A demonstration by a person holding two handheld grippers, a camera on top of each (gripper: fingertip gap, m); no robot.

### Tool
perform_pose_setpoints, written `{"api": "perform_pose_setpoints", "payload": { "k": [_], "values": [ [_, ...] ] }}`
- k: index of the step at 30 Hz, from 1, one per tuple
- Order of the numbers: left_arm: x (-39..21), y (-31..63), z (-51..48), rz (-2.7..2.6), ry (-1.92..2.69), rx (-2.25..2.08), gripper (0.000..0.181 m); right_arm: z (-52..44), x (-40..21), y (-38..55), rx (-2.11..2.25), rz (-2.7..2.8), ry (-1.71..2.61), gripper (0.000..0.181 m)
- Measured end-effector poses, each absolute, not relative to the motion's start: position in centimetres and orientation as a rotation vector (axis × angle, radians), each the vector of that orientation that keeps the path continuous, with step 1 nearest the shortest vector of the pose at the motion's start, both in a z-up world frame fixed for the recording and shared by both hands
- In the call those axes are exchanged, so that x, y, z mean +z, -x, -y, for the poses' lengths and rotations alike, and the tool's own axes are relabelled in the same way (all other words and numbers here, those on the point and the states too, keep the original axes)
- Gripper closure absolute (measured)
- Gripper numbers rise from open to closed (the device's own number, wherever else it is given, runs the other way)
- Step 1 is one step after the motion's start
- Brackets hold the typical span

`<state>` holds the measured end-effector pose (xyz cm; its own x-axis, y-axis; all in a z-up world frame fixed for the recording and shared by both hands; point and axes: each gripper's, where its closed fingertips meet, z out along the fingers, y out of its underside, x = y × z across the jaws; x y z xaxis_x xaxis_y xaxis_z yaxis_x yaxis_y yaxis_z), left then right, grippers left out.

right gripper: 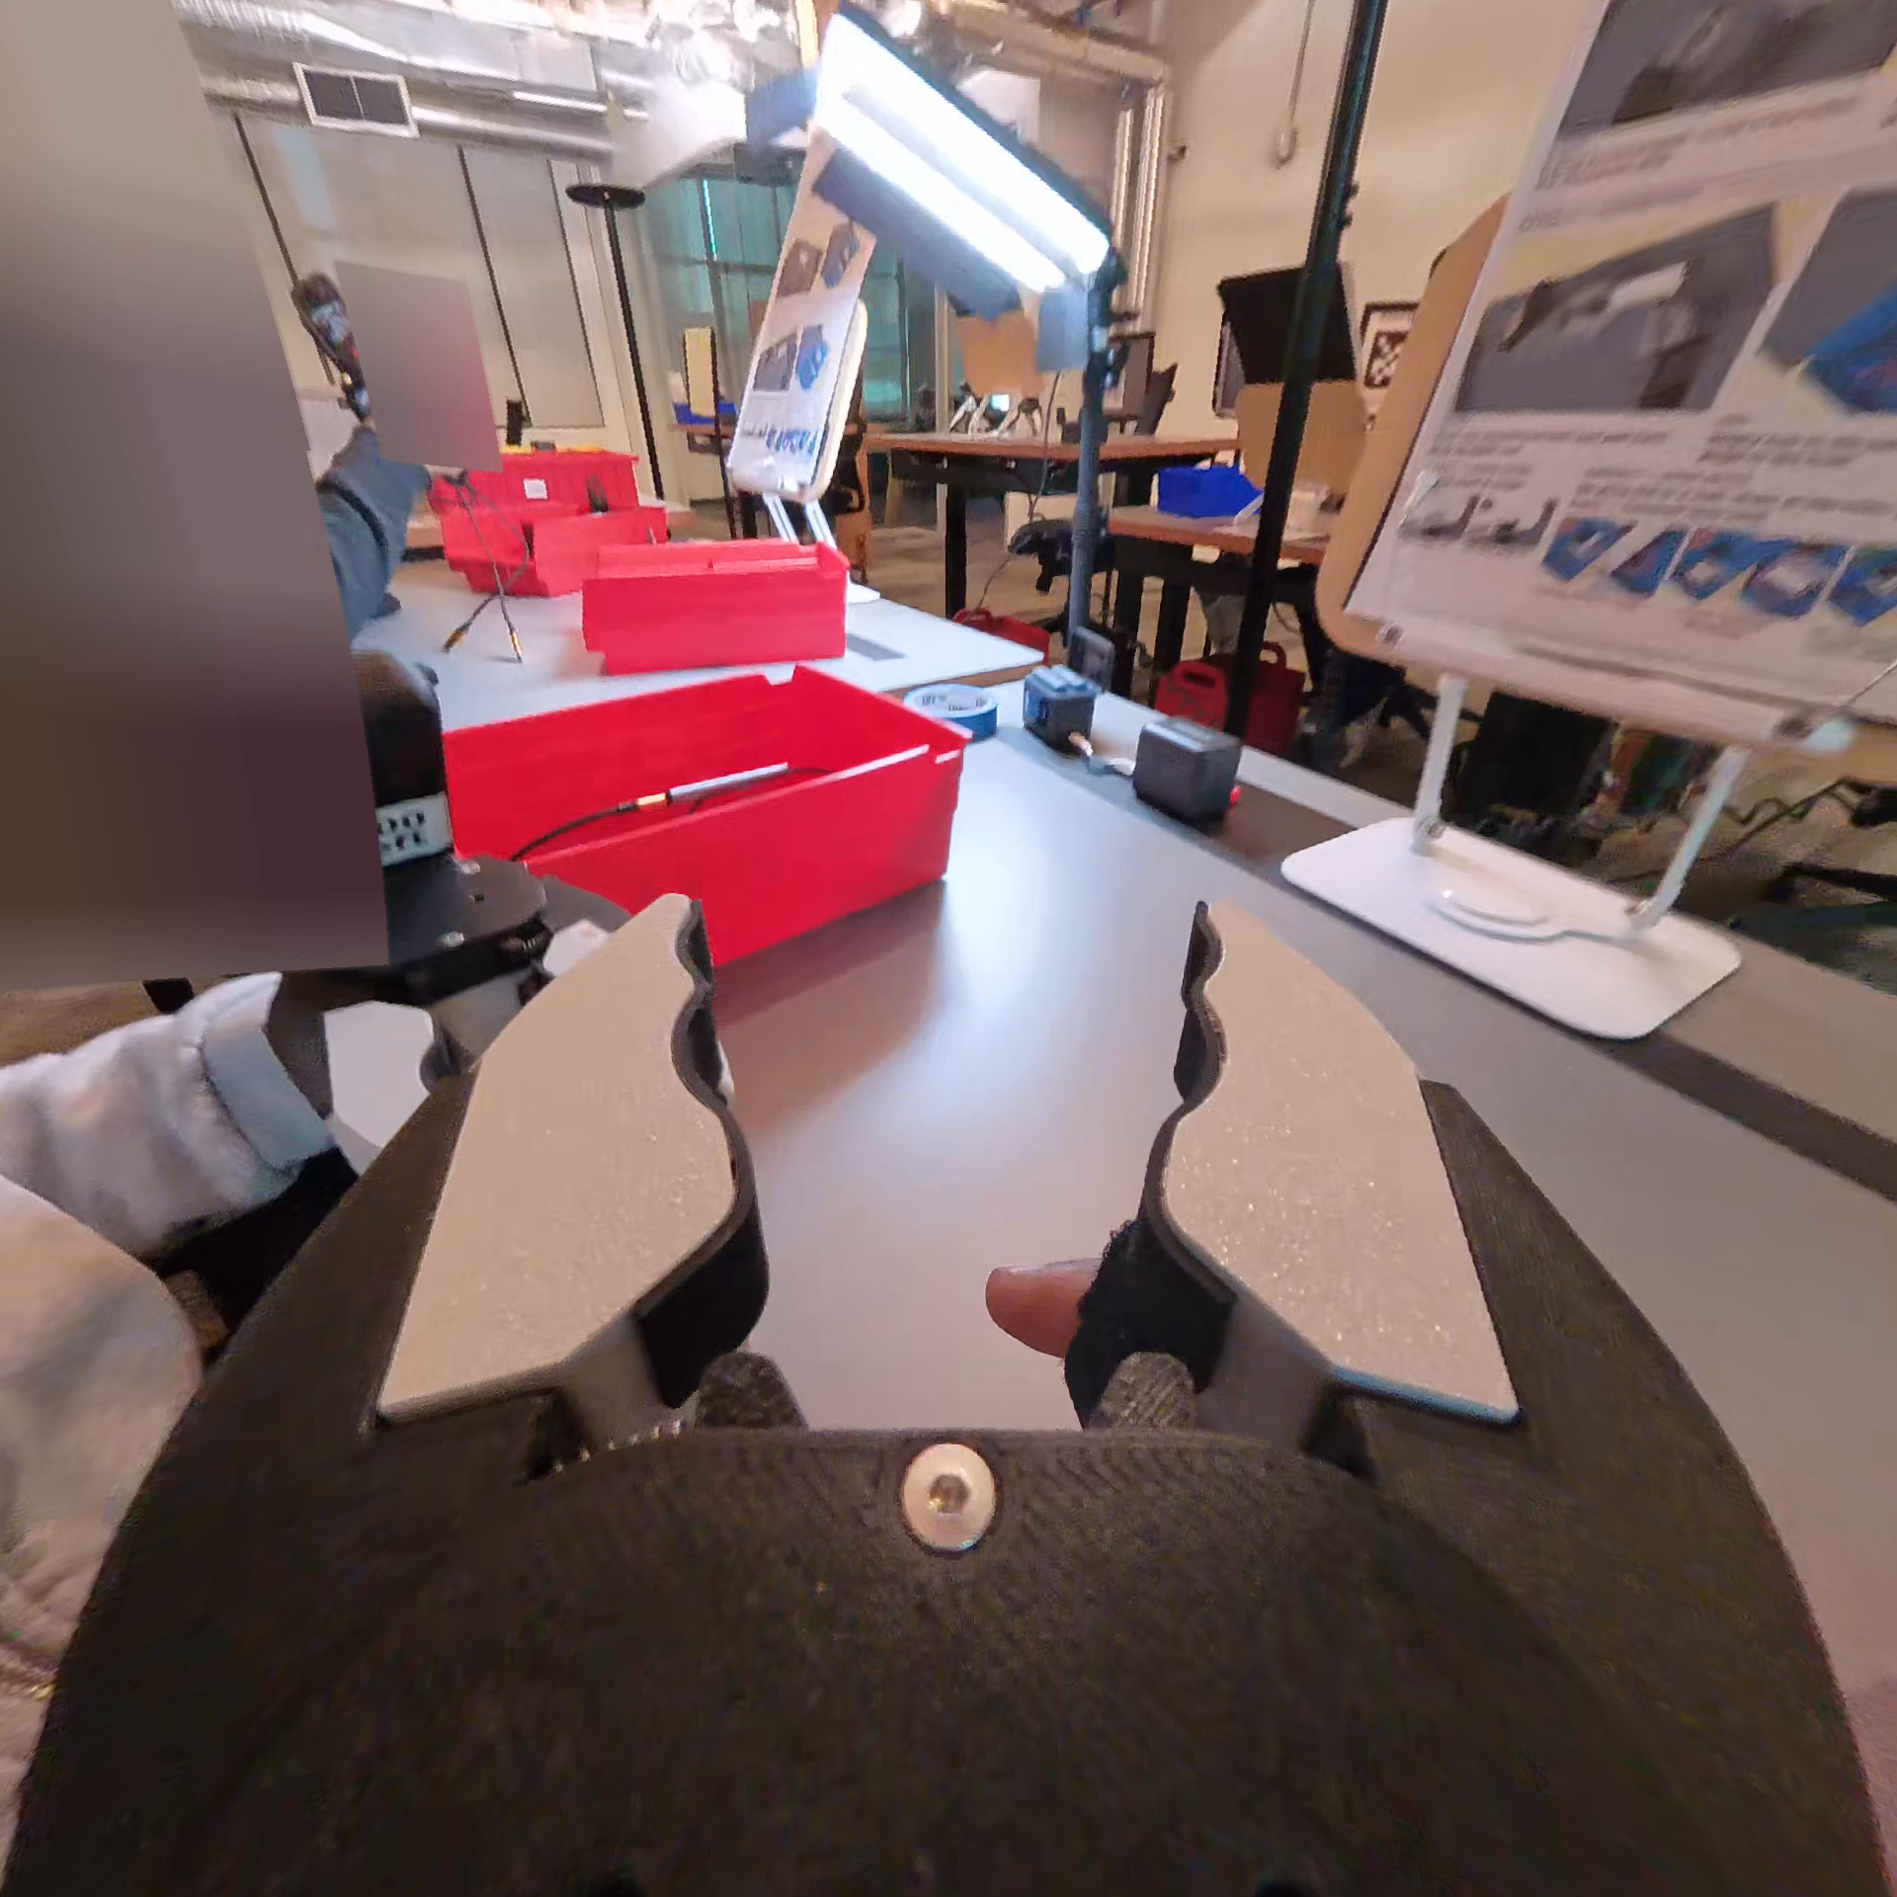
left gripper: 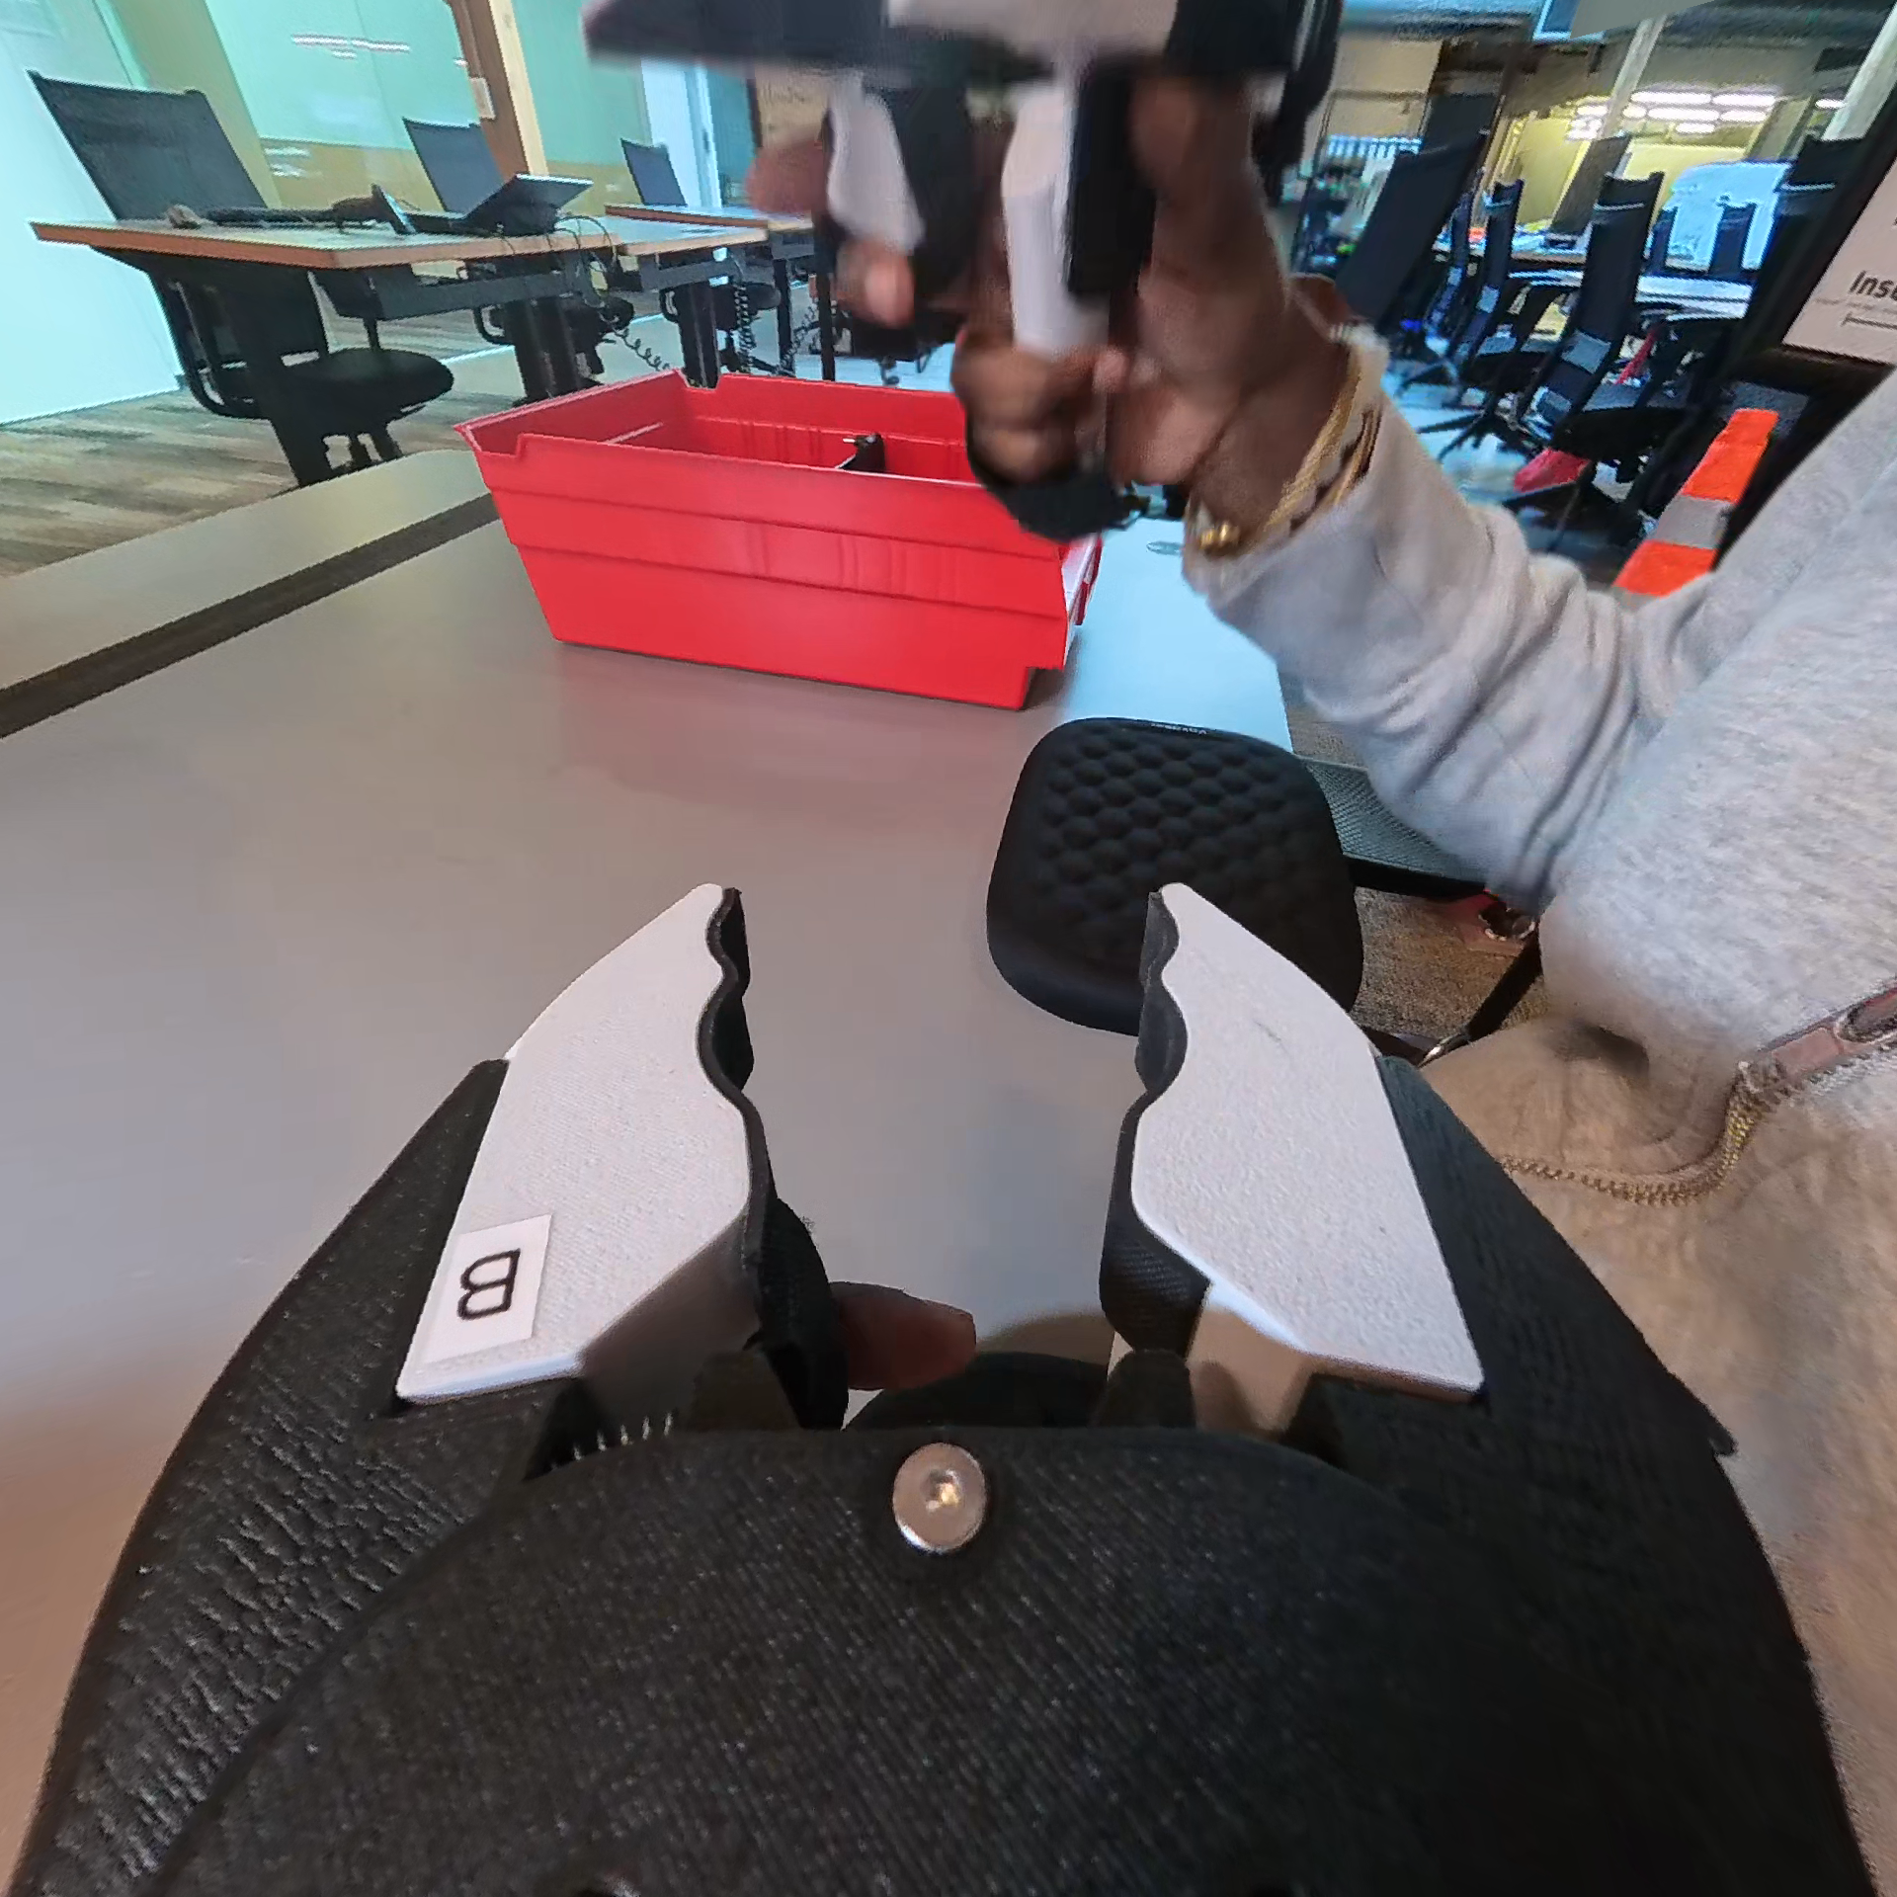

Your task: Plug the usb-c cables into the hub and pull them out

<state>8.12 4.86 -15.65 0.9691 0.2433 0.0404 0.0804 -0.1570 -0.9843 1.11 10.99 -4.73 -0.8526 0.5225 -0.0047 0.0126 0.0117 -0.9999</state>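
Both grippers empty, cable not yet fetched.
The left gripper (left gripper: 944, 924) and right gripper (right gripper: 950, 939) gape above the table (right gripper: 1027, 1027); next likely: reaching into the red bin (right gripper: 739, 873) for the cable (right gripper: 657, 801).

Surface: grey table (right gripper: 1027, 1027)
Far side: red bin (right gripper: 801, 862)
Far edge: blue tape roll (right gripper: 955, 708), two small dark boxes (right gripper: 1186, 765)
Right edge: white stand base (right gripper: 1509, 924)

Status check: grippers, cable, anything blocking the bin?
Left hand-held gripper open, empty. Right hand-held gripper open, empty. Cable lying in the red bin; hub not seen. Nothing between right gripper and bin.
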Motion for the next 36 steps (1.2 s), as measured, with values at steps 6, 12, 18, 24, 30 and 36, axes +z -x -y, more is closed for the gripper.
{"api": "perform_pose_setpoints", "payload": {
  "k": [6,12,18,24,30,36],
  "values": [
    [-15.4,-7.6,-4.6,0.282,1.704,0.136,0.107,-9.1,-9.4,-0.7,2.006,1.787,0.662,0.099],
    [-9.8,-8.9,-2.8,0.347,1.503,0.050,0.110,-8.9,-10.7,-0.5,2.013,1.785,0.665,0.102],
    [-3.7,-2.7,12.8,0.846,1.410,0.696,0.123,-8.9,-10.4,-0.8,2.117,1.756,0.703,0.105],
    [-10.9,2.3,25.2,1.441,1.743,1.099,0.121,-9.0,-10.5,-0.6,2.130,1.761,0.729,0.108],
    [-16.4,5.1,28.2,1.616,2.122,1.230,0.120,-8.8,-11.0,-0.5,2.107,1.793,0.733,0.109],
    [-20.3,5.7,31.1,1.760,2.342,1.178,0.121,-9.0,-10.7,-0.6,2.135,1.778,0.731,0.110]
  ]
}}
